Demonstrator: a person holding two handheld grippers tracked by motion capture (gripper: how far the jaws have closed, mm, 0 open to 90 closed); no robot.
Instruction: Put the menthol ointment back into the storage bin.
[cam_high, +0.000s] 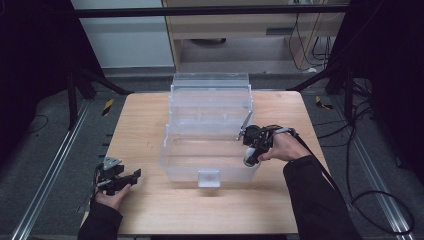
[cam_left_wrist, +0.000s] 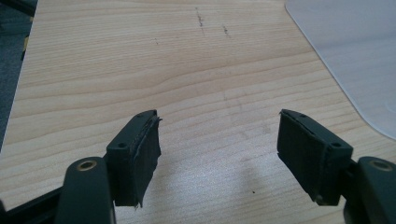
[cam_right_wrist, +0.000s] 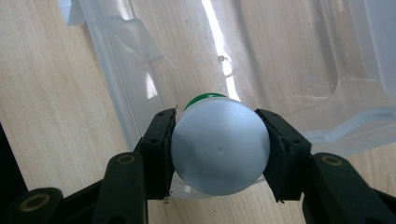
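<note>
White round bottle (cam_right_wrist: 219, 145) with green rim, clamped in right gripper (cam_right_wrist: 219, 149) above near right corner of clear plastic box (cam_high: 210, 130). Left gripper (cam_left_wrist: 217, 154) wide open, empty, low over wooden table (cam_left_wrist: 154, 60).

Black sleeves (cam_high: 320, 195), black brass-screwed grippers (cam_left_wrist: 219, 154).

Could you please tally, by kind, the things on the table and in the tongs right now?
Clear plastic storage bin: 1
White round container with a green part, clamped in the right tongs at the bin's near right corner: 1
Hand-held tongs: 2, the left tongs open over bare wood
Total: 4
</note>
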